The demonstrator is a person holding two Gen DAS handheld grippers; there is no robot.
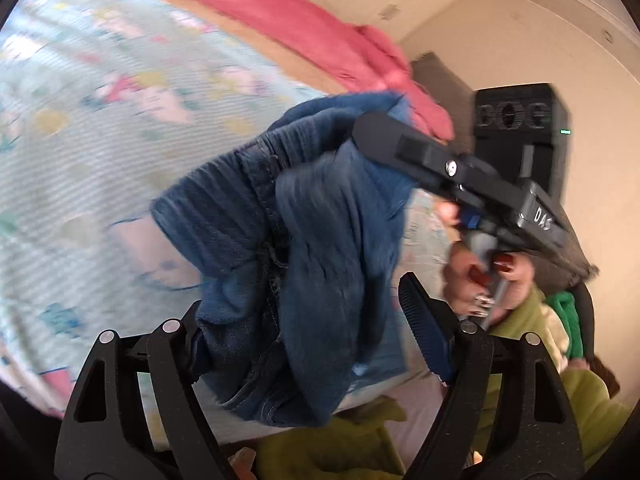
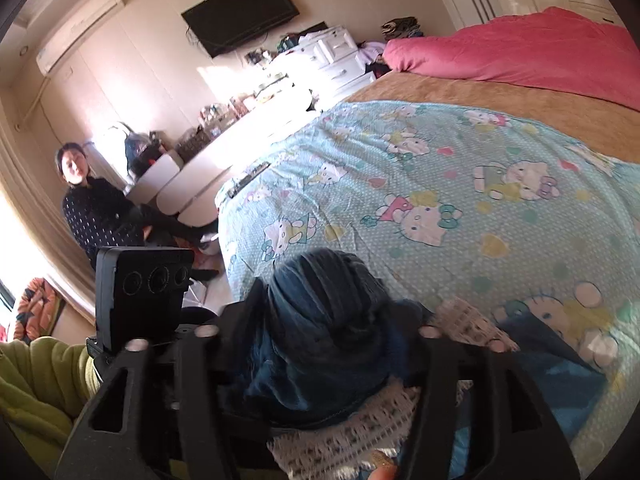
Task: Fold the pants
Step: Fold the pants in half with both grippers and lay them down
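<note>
The pants [image 1: 320, 240] are dark blue denim, bunched into a thick wad and lifted above the bed. In the left wrist view they hang between the fingers of my left gripper [image 1: 300, 296]. The cloth covers the left finger, while the blue ribbed pad of the right finger [image 1: 424, 328] stands clear of it. My right gripper [image 1: 362, 136] reaches in from the right onto the top of the bundle. In the right wrist view the pants [image 2: 320, 320] fill the gap between the fingers of my right gripper [image 2: 332, 300], which press on them. More blue cloth [image 2: 560, 368] trails onto the bed.
The bed carries a light blue cartoon-cat sheet [image 2: 440, 184], a brown blanket [image 2: 500, 108] and a pink quilt [image 2: 520, 44] at its far side. White lacy fabric [image 2: 464, 320] lies under the bundle. A person [image 2: 92, 208] sits on the floor by white drawers [image 2: 340, 56].
</note>
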